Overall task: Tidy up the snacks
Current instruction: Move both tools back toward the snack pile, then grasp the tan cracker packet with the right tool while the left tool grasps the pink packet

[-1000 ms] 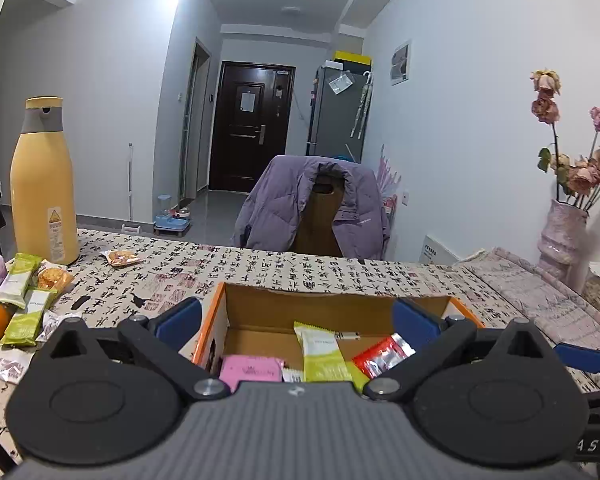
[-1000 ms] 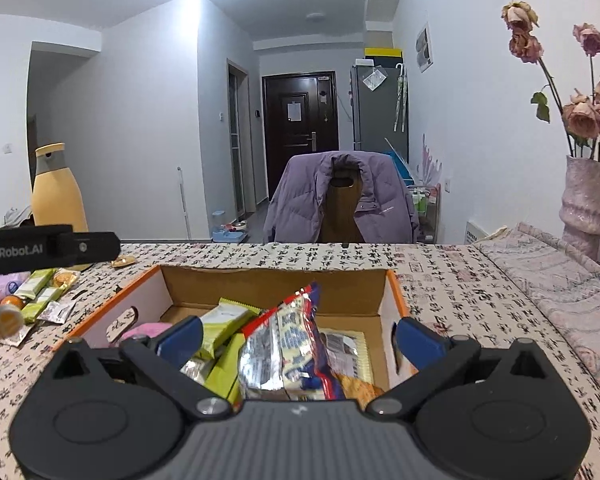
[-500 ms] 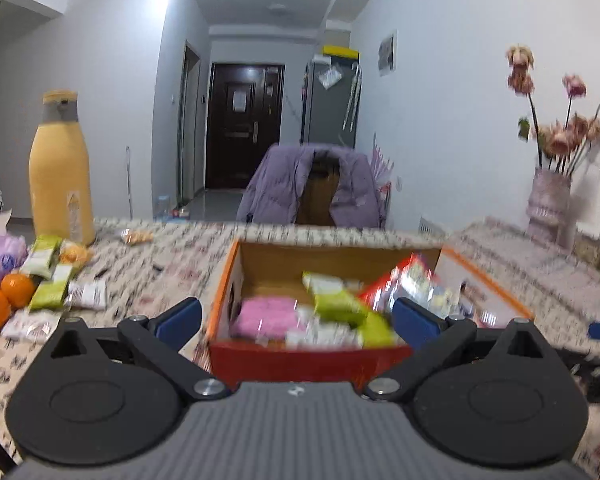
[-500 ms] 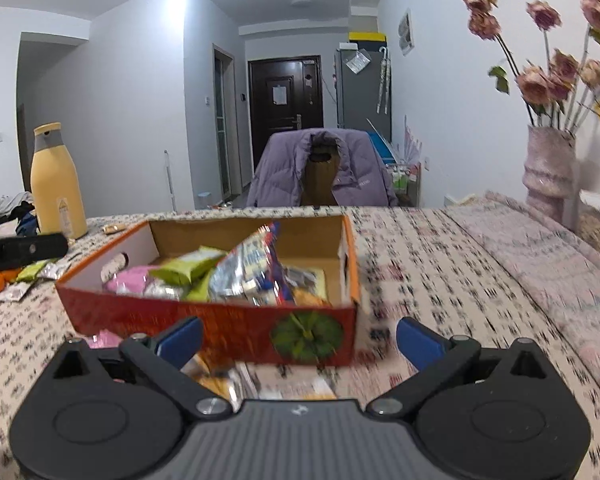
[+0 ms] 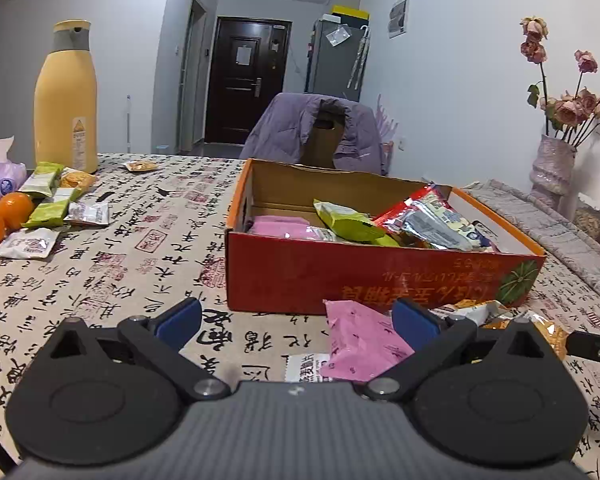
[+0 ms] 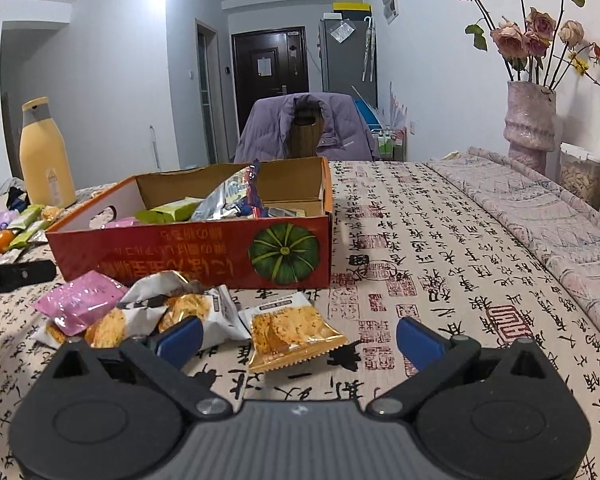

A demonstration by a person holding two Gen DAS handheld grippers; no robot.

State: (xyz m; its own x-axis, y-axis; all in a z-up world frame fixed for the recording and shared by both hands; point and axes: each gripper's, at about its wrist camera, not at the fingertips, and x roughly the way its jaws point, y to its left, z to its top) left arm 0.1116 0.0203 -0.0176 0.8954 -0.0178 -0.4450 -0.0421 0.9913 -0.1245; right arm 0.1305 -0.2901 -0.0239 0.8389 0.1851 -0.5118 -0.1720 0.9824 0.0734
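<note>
A red cardboard box (image 5: 380, 276) (image 6: 204, 248) holds pink, green and silver-red snack packs. In front of it on the table lie a pink packet (image 5: 360, 340) (image 6: 80, 300), white cracker packs (image 6: 180, 308) and a golden cracker pack (image 6: 288, 328). My left gripper (image 5: 296, 320) is open, low over the table, with the pink packet between its fingers' line. My right gripper (image 6: 296, 332) is open just behind the golden cracker pack. More snacks (image 5: 48, 200) lie at the far left.
A tall yellow bottle (image 5: 66, 100) and oranges (image 5: 4, 216) stand at the left. A vase of dried roses (image 6: 530, 120) is at the back right, beside a folded quilted cloth (image 6: 540, 208). A chair with a purple jacket (image 5: 316, 132) sits behind the table.
Both grippers have pulled back and dropped from over the box to the table in front of it. The loose packets before the box have come into view.
</note>
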